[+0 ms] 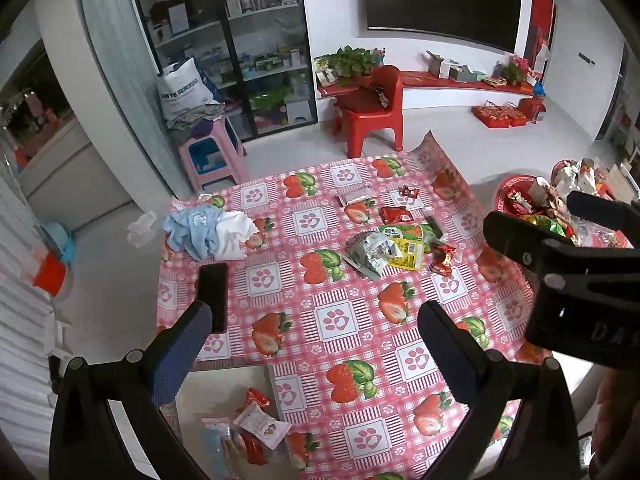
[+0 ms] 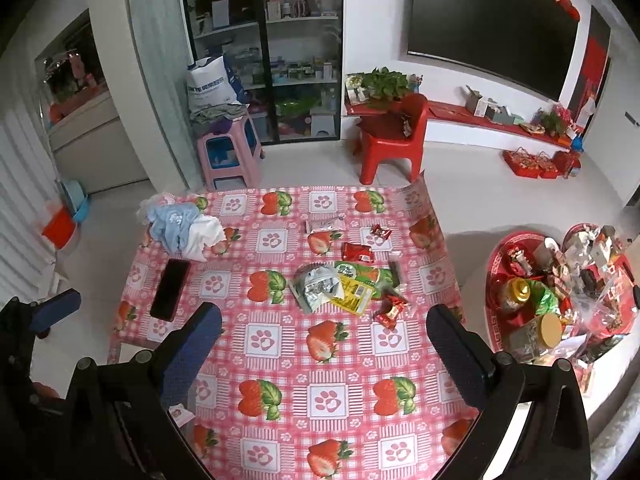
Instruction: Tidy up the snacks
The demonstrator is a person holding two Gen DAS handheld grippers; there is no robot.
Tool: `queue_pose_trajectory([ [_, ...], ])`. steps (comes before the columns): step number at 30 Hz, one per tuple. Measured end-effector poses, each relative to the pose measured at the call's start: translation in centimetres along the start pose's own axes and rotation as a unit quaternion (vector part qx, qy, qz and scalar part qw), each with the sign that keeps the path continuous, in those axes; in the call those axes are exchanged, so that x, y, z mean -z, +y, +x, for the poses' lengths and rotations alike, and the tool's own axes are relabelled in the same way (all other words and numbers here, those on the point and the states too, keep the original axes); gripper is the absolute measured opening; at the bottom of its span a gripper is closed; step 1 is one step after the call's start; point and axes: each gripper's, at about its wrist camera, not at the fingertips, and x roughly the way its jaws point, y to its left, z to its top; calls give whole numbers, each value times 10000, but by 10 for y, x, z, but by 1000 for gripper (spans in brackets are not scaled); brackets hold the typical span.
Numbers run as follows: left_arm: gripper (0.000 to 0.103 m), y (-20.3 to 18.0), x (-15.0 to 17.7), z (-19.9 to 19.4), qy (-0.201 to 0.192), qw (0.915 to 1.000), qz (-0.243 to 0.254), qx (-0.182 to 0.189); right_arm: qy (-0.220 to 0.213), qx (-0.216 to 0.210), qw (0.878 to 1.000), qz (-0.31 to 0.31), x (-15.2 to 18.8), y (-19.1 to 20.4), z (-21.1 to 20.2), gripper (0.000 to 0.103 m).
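Pink strawberry-and-paw cloth (image 2: pixel 320 364) over a low table, white floor around it, glass cabinet (image 2: pixel 264 52) and red chair (image 2: pixel 394 136) far behind.

Nearest, under and left of the left gripper (image 1: pixel 316 330): a few packets (image 1: pixel 256 432) lying on a bare patch below the cloth edge. Fingers (image 1: pixel 184 344) spread wide, nothing between them, nothing touched. Right gripper (image 2: pixel 324 334) likewise wide open and empty, held above the cloth; in the left view, seen reaching in from the right.

Ahead of both pairs of fingers, past a stretch of bare cloth: the snack pile (image 2: pixel 344 284), clear of either gripper. Silver pouch (image 2: pixel 314 286) on the left, yellow packet (image 2: pixel 354 300) overlapping it, green packet (image 2: pixel 360 272) behind, red candies (image 2: pixel 390 310) on the right edge. Pile stretched roughly left to right across the line of the fingers. Seemingly closer to the right gripper, almost centred between its fingers; for the left one, ahead and to the right.

Beyond: a red packet (image 2: pixel 358 252), a small red candy (image 2: pixel 380 233), a pale wrapper (image 2: pixel 324 225). Far left of the fingers: phone (image 2: pixel 170 290), then crumpled clothes (image 2: pixel 182 230).

Off the table, right of the right fingers: red trays (image 2: pixel 496 264) heaped with snacks and jars, the likely destination.
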Motion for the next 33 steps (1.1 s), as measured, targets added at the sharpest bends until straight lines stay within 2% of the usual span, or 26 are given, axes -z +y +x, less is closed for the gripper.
queue_pose_trajectory([
  [6, 103, 2, -1, -2, 3, 10000, -42, -40, 42, -116, 9999, 102, 0, 1, 0, 103],
  [33, 103, 8, -2, -4, 5, 10000, -81, -50, 47, -120, 9999, 41, -2, 9, -1, 103],
])
